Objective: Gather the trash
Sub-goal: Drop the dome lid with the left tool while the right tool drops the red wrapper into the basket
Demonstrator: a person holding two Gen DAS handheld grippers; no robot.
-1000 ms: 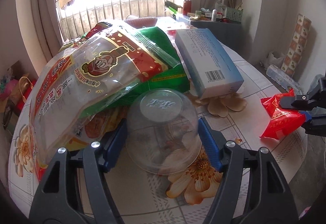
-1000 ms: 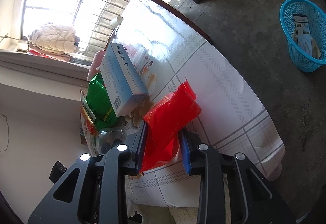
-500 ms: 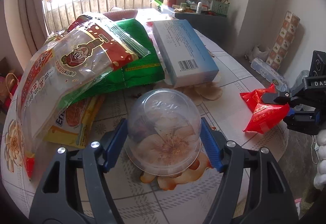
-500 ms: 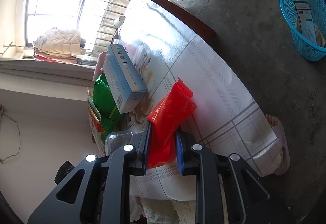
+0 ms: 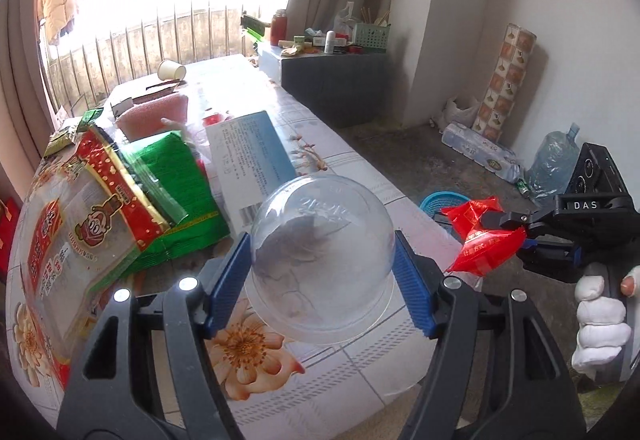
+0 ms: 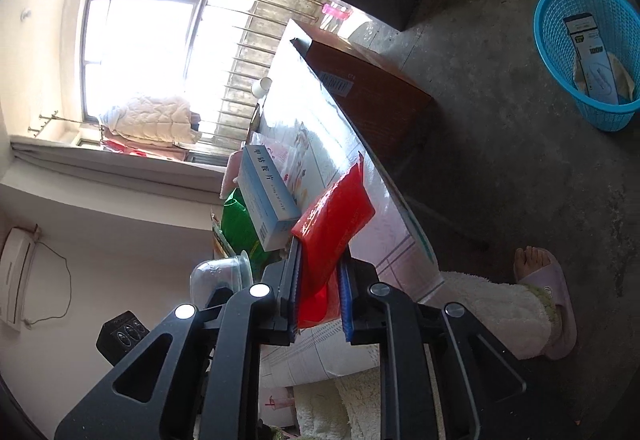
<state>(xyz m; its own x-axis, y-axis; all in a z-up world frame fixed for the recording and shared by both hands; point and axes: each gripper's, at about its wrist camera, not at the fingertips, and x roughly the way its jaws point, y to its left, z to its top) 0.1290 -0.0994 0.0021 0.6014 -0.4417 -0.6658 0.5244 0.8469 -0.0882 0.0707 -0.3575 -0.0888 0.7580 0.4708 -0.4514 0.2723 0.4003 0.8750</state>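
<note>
My left gripper (image 5: 322, 268) is shut on a clear plastic cup (image 5: 320, 260), held upside down above the flowered table (image 5: 360, 376). My right gripper (image 6: 320, 288) is shut on a red snack wrapper (image 6: 332, 224), lifted off the table past its right edge; it also shows in the left wrist view (image 5: 484, 240). A blue trash basket (image 6: 588, 51) stands on the floor with a flat box inside; its rim shows in the left wrist view (image 5: 440, 199).
On the table lie a blue-white box (image 5: 252, 159), a green bag (image 5: 180, 191), a clear printed bag (image 5: 80, 232), a pink foam piece (image 5: 160, 111) and a paper cup (image 5: 171, 70). A dark cabinet (image 5: 332, 83) stands behind. A slippered foot (image 6: 544, 292) is beside the table.
Both grippers have lifted their loads off the table. The cup rose and moved right; the red wrapper was raised past the table edge, with the right jaws closed tighter on it.
</note>
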